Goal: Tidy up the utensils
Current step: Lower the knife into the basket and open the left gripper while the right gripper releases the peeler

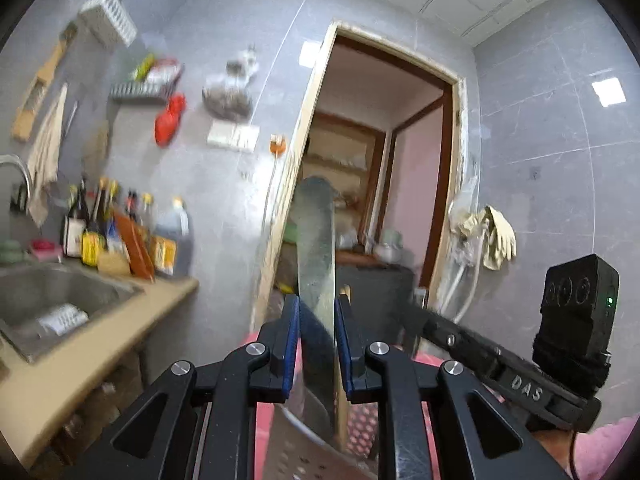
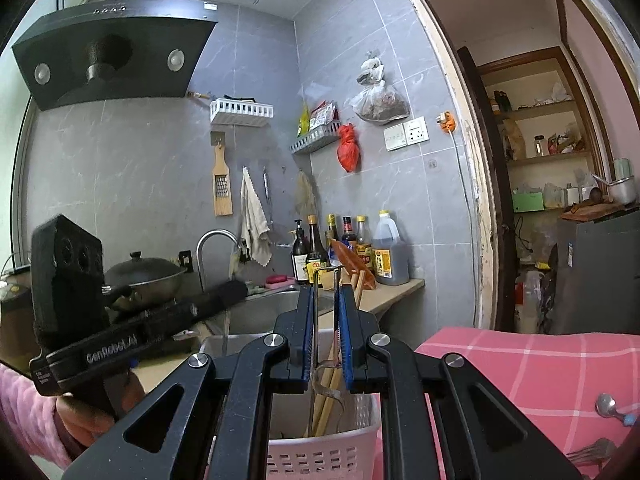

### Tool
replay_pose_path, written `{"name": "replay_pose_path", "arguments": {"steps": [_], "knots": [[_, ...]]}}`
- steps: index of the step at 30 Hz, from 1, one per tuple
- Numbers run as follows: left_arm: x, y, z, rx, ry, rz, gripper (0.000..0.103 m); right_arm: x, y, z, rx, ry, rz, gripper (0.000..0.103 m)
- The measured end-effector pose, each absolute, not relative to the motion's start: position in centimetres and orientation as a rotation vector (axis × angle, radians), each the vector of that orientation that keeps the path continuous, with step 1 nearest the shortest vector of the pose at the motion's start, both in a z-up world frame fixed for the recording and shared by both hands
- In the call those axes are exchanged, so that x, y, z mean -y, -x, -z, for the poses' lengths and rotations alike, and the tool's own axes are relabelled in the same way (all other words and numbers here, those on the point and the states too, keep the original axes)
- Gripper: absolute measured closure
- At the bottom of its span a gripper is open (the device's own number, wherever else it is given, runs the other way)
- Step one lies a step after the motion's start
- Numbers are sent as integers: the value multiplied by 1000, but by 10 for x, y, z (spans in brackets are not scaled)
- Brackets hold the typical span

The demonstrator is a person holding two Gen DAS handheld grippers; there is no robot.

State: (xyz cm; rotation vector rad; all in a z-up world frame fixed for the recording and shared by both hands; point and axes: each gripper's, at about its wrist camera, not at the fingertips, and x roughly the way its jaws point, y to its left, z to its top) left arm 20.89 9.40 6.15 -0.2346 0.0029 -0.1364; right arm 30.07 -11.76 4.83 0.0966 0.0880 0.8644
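From my left hand-held gripper (image 1: pixel 317 312) I see a broad knife blade (image 1: pixel 316 248) pinched between the blue pads, standing nearly upright with its rounded tip up toward the doorway and its lower part running down out of the jaws. Below it I can make out the perforated wall of the basket (image 1: pixel 296 452) on the pink checked cloth — so the blade's long axis already points down into that container. The view is smeared, so I can't say whether the lower end touches the basket floor.

My right hand-held gripper (image 2: pixel 326 300) is closed down on a thin bent-wire metal utensil (image 2: pixel 316 320), its squared top poking up just above the fingertips and its stem dropping straight down between the pads. Right beneath, the white slotted basket (image 2: pixel 320 452) already holds wooden chopsticks (image 2: pixel 326 384), leaning upright, and the wire piece seems to reach in beside them.

Both held items hang vertical over the same basket, which lies directly below the two jaws. A spoon (image 2: pixel 610 406) and a fork (image 2: pixel 592 454) lie on the cloth well off to the right, nearer my right hand. I judge that lowering straight down is what the next move needs — any tilt risks catching the rim.
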Motion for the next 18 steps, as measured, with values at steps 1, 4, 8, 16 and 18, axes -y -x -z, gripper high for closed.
{"name": "replay_pose_path", "arguments": {"steps": [1, 4, 8, 16, 18], "knots": [[-94, -211, -64, 1, 232, 138, 86, 118, -300, -48, -87, -96, -862, 92], [-93, -217, -66, 3, 235, 143, 86, 118, -299, -49, -89, -98, -855, 92], [-89, -220, -57, 2, 216, 143, 86, 119, -299, -49, -90, -96, -850, 92], [-93, -221, -53, -71, 234, 136, 79, 119, -298, -43, -119, -92, -854, 92], [-96, -221, -55, -79, 238, 145, 75, 121, -298, -44, -126, -100, -857, 90]]}}
